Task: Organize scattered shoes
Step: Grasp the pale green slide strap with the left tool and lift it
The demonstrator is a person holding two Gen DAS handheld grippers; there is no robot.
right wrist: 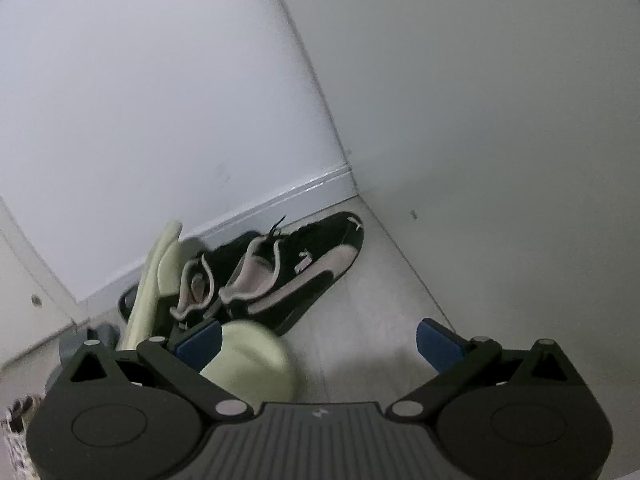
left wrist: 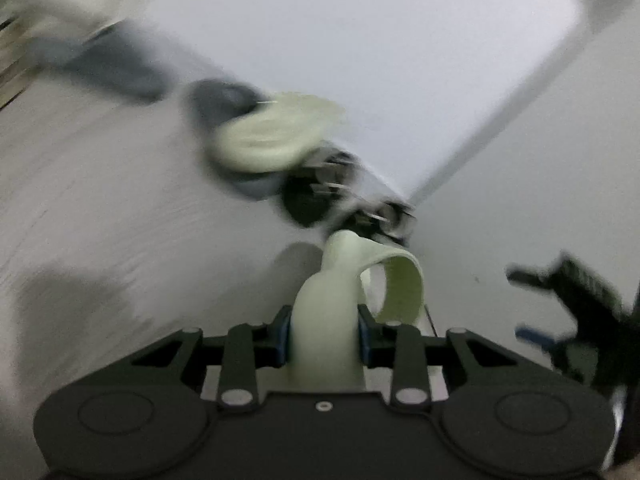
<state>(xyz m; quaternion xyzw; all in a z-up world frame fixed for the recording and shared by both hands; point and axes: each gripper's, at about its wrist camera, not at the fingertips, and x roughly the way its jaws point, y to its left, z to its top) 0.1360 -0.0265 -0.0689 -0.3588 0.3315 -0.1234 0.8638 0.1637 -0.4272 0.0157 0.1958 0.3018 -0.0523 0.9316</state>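
In the left wrist view my left gripper [left wrist: 324, 334] is shut on a pale green slipper [left wrist: 336, 292], whose strap curls up above the blue pads. A second pale green slipper [left wrist: 276, 136], blurred, lies further off beside a grey slipper [left wrist: 224, 100]. A pair of black sneakers [left wrist: 320, 192] rests against the wall. My right gripper [right wrist: 318, 344] stands open above the floor with nothing between its fingers. Ahead of it lie the black sneakers [right wrist: 304, 272] with pale stripes, and a green slipper [right wrist: 154, 276] leans on edge beside them. The held slipper [right wrist: 252, 364] shows blurred at the left finger.
The shoes sit in a corner where two pale walls [right wrist: 304, 40] and a baseboard [right wrist: 280, 200] meet. Another grey slipper [left wrist: 108, 64] lies at the far left. The right gripper [left wrist: 560, 312] appears at the right edge of the left view. Light floor [right wrist: 380, 288] lies beside the sneakers.
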